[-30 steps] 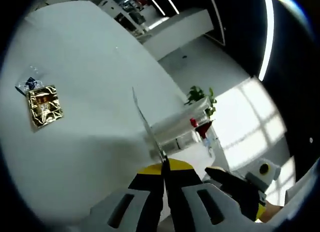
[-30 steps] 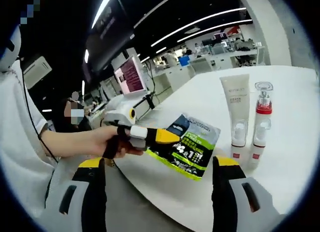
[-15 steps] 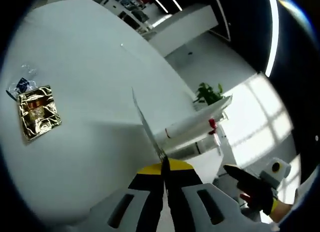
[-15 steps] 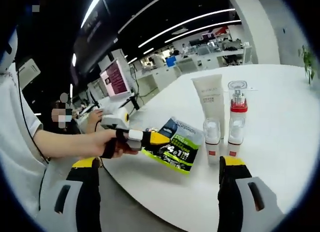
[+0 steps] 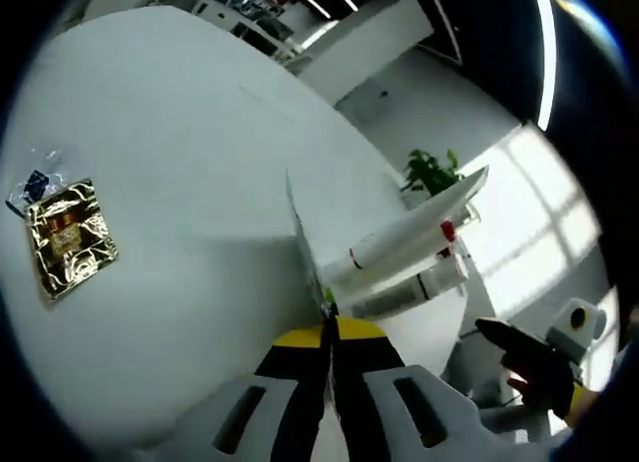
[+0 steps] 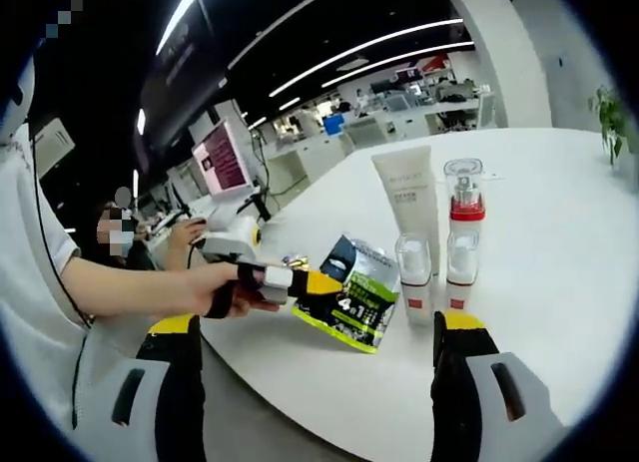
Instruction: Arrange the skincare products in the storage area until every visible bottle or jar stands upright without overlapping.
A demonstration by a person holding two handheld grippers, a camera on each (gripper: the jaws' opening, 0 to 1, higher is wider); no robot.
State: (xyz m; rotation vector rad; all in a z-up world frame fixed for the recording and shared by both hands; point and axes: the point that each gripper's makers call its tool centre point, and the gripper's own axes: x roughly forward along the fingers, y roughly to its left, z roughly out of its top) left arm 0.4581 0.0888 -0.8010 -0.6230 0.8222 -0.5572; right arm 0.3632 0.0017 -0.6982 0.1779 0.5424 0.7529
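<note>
Gripping green sachet (image 6: 355,300) in left gripper (image 6: 318,282) above table (image 6: 559,242).

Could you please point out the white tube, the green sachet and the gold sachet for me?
white tube (image 6: 407,197), right gripper view, on its flat front face.
green sachet (image 6: 357,304), right gripper view, on its printed front.
gold sachet (image 5: 68,237), left gripper view, on its foil middle.
</note>
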